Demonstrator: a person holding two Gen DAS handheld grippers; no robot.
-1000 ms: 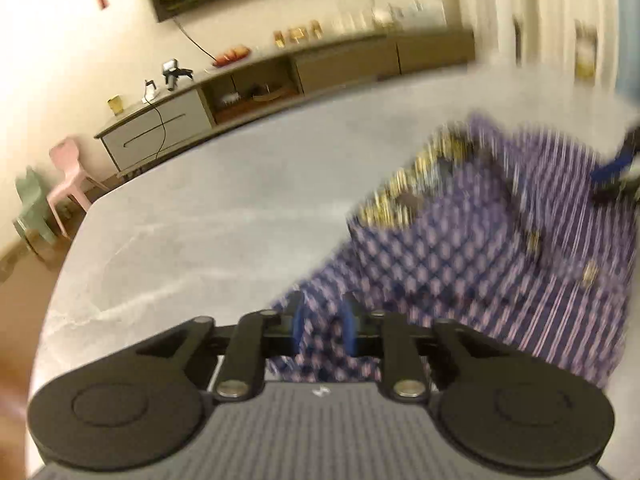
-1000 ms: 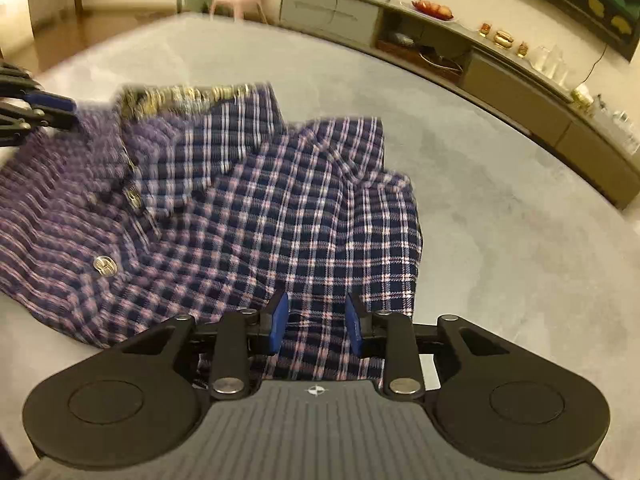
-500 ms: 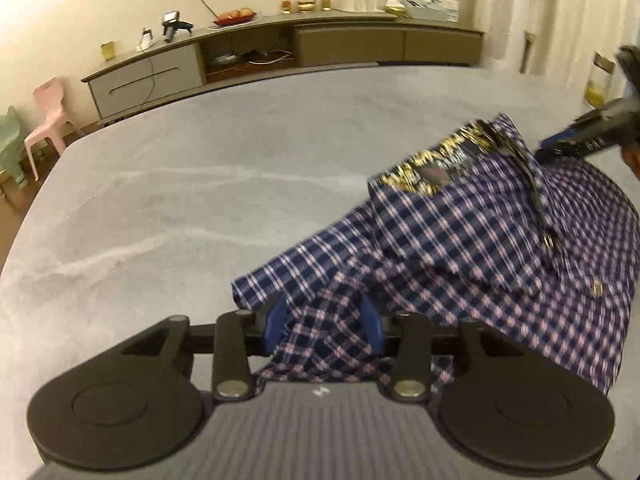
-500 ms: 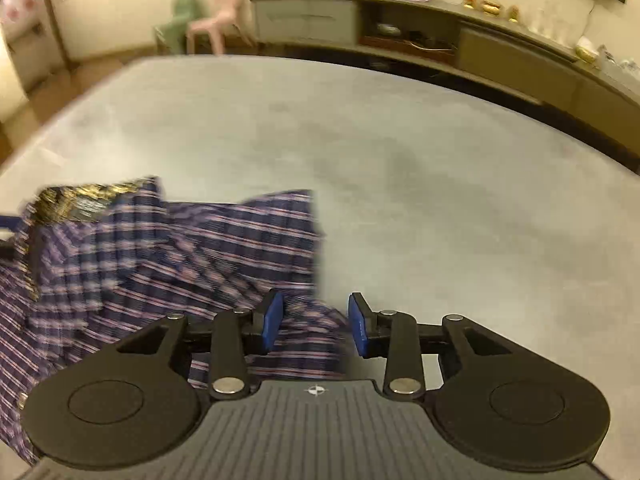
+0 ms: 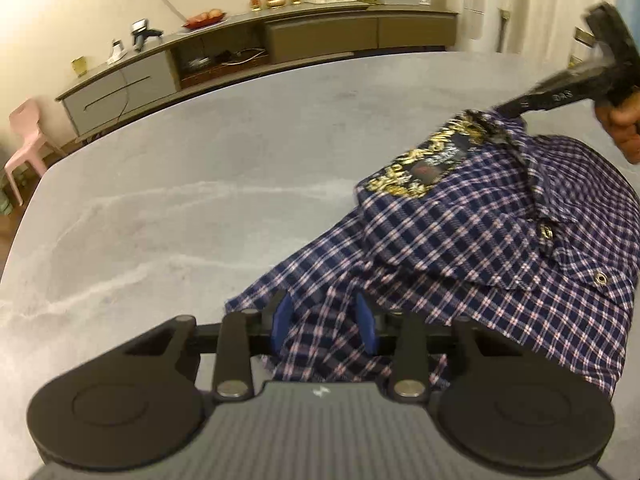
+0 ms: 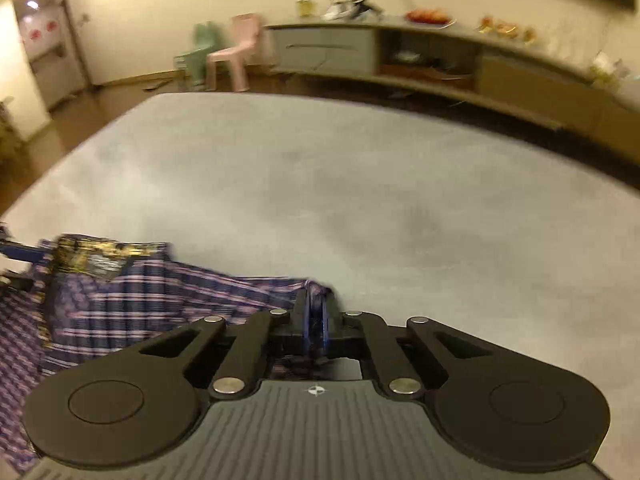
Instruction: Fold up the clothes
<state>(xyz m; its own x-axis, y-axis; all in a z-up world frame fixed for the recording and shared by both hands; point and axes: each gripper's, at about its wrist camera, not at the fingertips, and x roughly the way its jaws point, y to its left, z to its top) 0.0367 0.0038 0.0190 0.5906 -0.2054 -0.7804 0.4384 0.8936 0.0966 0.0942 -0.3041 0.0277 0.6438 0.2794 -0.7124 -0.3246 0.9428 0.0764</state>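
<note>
A navy, white and pink plaid shirt (image 5: pixel 480 240) with a gold-patterned collar lining (image 5: pixel 424 164) lies bunched on the grey table (image 5: pixel 180 184). My left gripper (image 5: pixel 324 322) is open, its blue pads either side of a fold at the shirt's near edge. My right gripper (image 6: pixel 316 320) is shut on an edge of the shirt (image 6: pixel 160 296). In the left wrist view the right gripper (image 5: pixel 520 110) reaches the shirt by the collar, held by a hand (image 5: pixel 624 120).
The grey marbled table stretches wide to the left and far side (image 6: pixel 360 184). Beyond it stands a long low sideboard (image 5: pixel 260 48) with small items. Pink (image 5: pixel 24 140) and green (image 6: pixel 200 56) children's chairs stand on the floor.
My right gripper has closed on the shirt's edge and swung toward the bare table. My left gripper's jaws stay apart around the fold; the shirt has shifted right in its view.
</note>
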